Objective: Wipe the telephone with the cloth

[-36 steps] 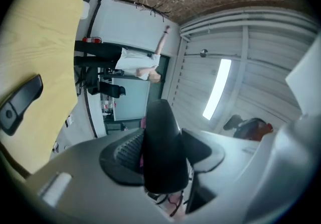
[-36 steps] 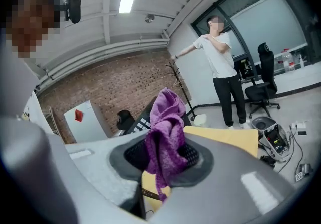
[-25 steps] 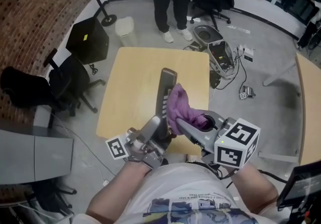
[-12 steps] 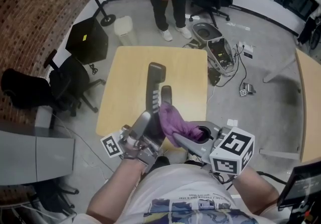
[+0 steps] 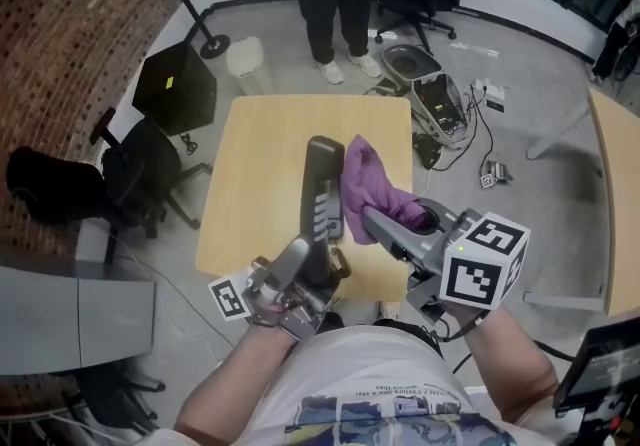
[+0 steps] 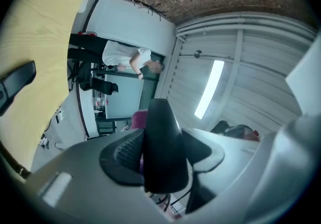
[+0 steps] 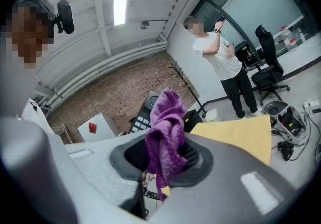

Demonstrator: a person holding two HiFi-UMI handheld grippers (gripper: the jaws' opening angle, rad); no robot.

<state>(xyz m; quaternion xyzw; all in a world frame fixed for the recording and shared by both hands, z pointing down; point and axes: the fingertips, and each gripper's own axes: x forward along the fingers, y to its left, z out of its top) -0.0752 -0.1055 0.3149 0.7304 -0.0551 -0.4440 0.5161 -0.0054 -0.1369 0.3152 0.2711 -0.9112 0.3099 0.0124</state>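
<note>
**A:** Why hold the black telephone handset (image 5: 322,184) up above the pale wooden tabletop (image 5: 255,194)?

**B:** Your left gripper (image 5: 322,256) has its fingers clenched on the lower end, probably so every side can be reached. Your right gripper (image 5: 380,224) has its fingers grasping the purple cloth (image 5: 362,174), just beside the handset at three o'clock

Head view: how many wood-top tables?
2. The centre table lies below the held telephone and cloth. The second table is at the right edge, cut off by the frame. More may be out of view.
</note>
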